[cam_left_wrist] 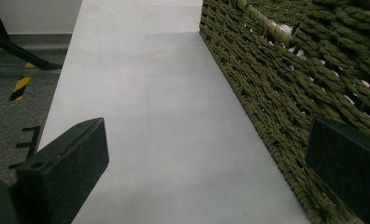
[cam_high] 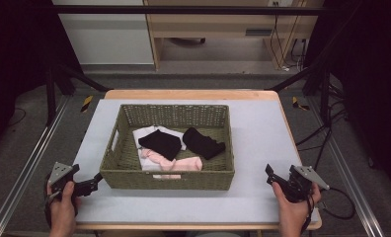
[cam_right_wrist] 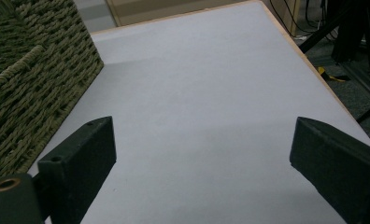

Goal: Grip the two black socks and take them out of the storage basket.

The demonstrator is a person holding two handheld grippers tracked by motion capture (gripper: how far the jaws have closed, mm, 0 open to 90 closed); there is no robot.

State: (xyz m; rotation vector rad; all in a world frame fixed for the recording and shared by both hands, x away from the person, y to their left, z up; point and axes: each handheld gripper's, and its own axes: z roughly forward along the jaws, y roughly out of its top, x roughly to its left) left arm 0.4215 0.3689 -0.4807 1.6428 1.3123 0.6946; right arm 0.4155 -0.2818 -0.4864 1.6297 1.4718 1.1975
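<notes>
A green woven basket [cam_high: 129, 175] stands in the middle of the table. Inside lie two black garments [cam_high: 160, 143] [cam_high: 203, 142], a white one [cam_high: 148, 132] and a pink one [cam_high: 181, 164]. My left gripper [cam_high: 96, 181] rests near the basket's front left corner, held by a hand, its jaws wide apart and empty. In the left gripper view the basket wall [cam_left_wrist: 272, 93] runs along the right, close to the right jaw. My right gripper [cam_high: 271, 175] hovers at the table's front right, open and empty, with the basket corner [cam_right_wrist: 29, 88] at its left.
The table [cam_high: 262, 133] has a pale grey top with a wooden rim. Bare surface lies on both sides of the basket. Black frame struts [cam_high: 65, 74] and cables [cam_high: 332, 133] stand around the table, and a wooden shelf unit [cam_high: 208, 29] sits behind it.
</notes>
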